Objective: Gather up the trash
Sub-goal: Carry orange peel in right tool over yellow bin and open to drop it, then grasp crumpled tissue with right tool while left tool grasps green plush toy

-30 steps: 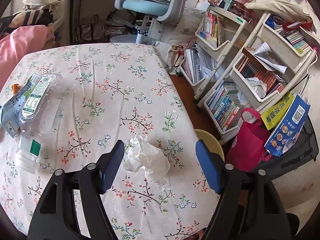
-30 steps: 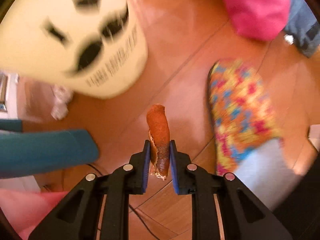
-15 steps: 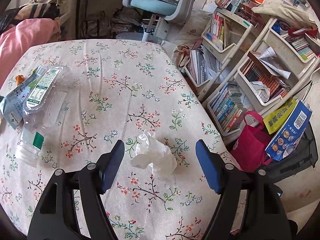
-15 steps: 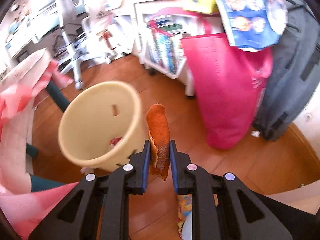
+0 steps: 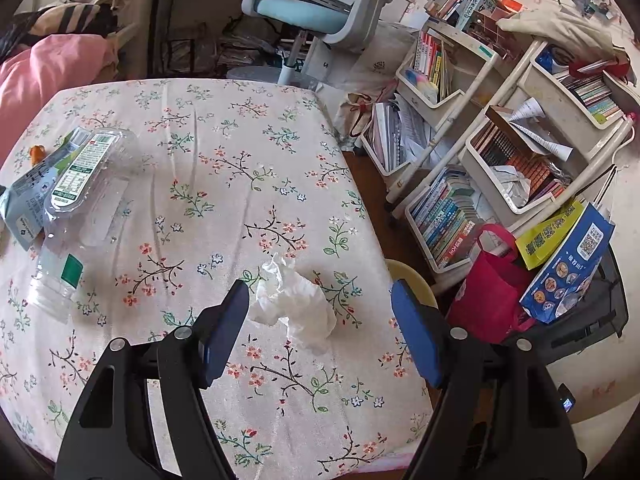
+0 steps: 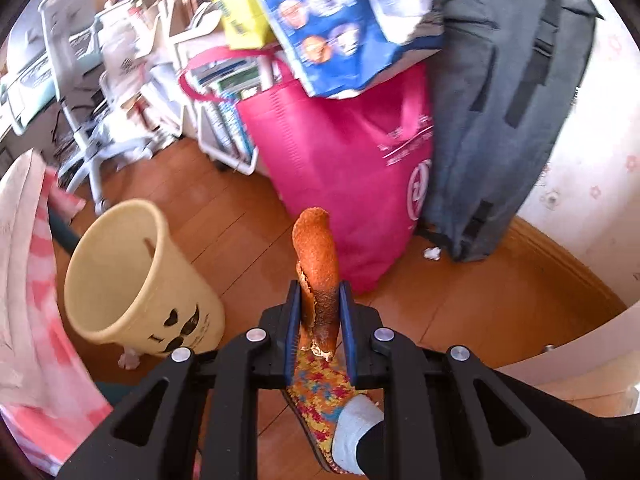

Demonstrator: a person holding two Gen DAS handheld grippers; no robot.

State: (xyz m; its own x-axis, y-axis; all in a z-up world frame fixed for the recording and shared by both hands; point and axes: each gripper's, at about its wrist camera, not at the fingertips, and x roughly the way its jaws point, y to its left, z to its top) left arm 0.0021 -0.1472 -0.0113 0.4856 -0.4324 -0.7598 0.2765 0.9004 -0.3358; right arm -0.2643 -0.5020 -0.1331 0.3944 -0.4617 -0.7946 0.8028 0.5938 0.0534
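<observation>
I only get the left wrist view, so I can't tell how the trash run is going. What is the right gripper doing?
Observer: The right gripper is shut on an orange peel, out over the wooden floor.
Operator: Is it over the bin?
Observer: No. The yellow bin stands to the left of the peel in the right wrist view, mouth open.
Operator: I see only the bin's rim past the table. Any litter down there?
Observer: Yes, a small white scrap lies on the floor by the grey bag.
</observation>
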